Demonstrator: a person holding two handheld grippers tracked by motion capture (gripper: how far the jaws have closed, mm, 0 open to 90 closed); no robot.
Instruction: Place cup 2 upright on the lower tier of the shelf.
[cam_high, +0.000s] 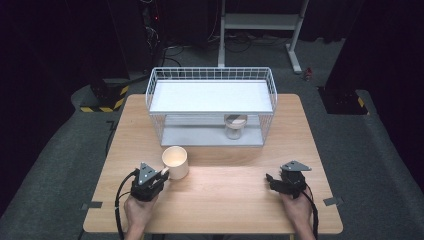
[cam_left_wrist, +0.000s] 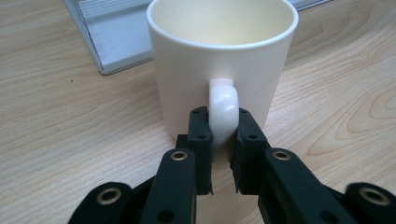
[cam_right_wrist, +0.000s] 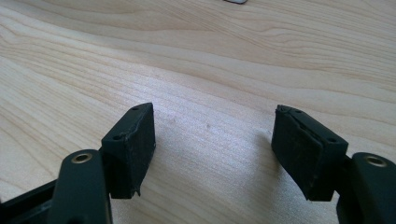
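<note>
A cream mug (cam_high: 175, 161) stands upright on the wooden table (cam_high: 220, 192), left of centre. Its handle (cam_left_wrist: 223, 109) faces my left gripper (cam_high: 164, 173), whose two black jaws are shut on it from either side. In the left gripper view the mug (cam_left_wrist: 219, 60) is empty and close up, and the left gripper (cam_left_wrist: 223, 140) pinches the lower part of the handle. My right gripper (cam_high: 270, 181) rests low over the table at the right, open, with bare wood between its pads (cam_right_wrist: 135, 144).
A white wire basket rack (cam_high: 211, 105) with two shelves stands at the back of the table. A small glass jar (cam_high: 234, 126) sits on its lower shelf. The rack's grey base edge (cam_left_wrist: 112, 51) lies just behind the mug.
</note>
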